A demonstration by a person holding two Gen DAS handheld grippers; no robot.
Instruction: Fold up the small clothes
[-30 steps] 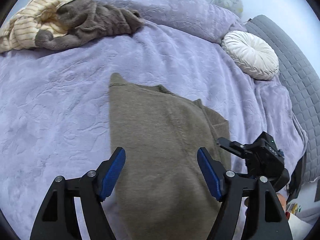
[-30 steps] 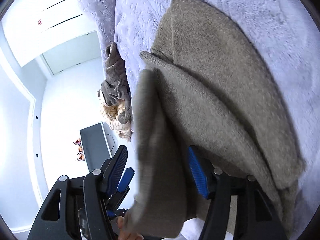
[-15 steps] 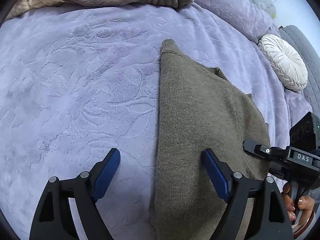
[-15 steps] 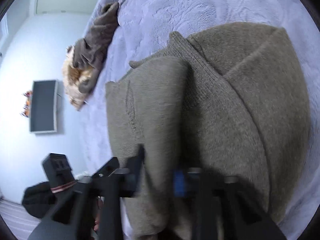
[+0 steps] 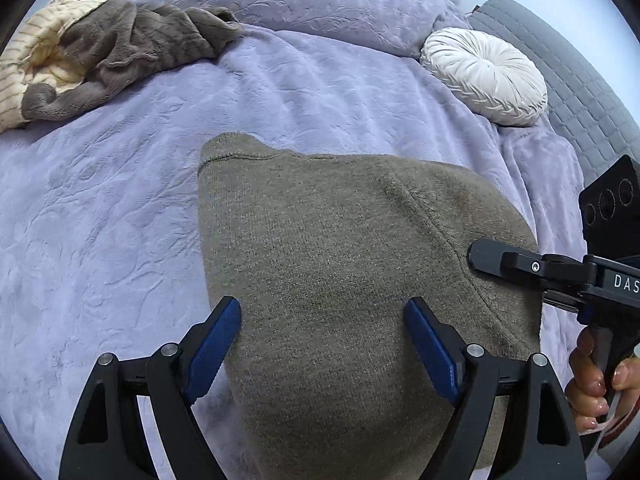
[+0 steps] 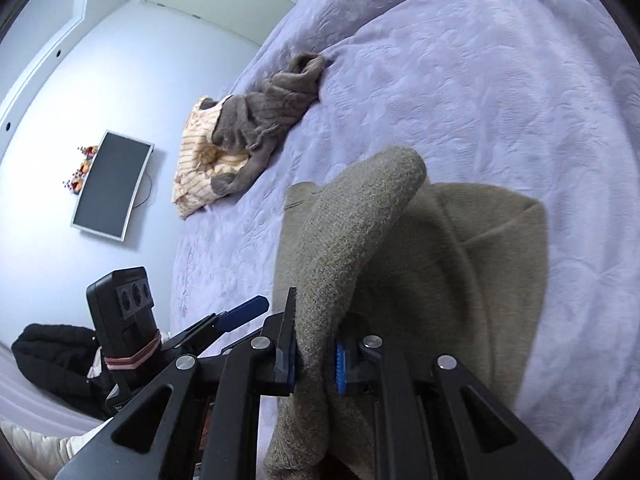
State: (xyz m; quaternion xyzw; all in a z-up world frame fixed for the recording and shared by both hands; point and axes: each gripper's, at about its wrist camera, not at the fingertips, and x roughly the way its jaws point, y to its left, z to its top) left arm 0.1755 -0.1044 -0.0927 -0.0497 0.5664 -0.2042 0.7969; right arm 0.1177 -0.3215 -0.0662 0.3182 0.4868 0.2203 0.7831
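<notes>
An olive sweater (image 5: 340, 280) lies on the bed (image 5: 120, 220), nearer the viewer than the white round cushion (image 5: 486, 74) and the heap of grey and striped clothes (image 5: 104, 52). The left claw (image 5: 322, 344) hangs spread wide above the sweater's near part, gripping nothing. The right claw (image 6: 314, 364) pinches a raised fold of the sweater between its blue pads at the sweater's near edge.
</notes>
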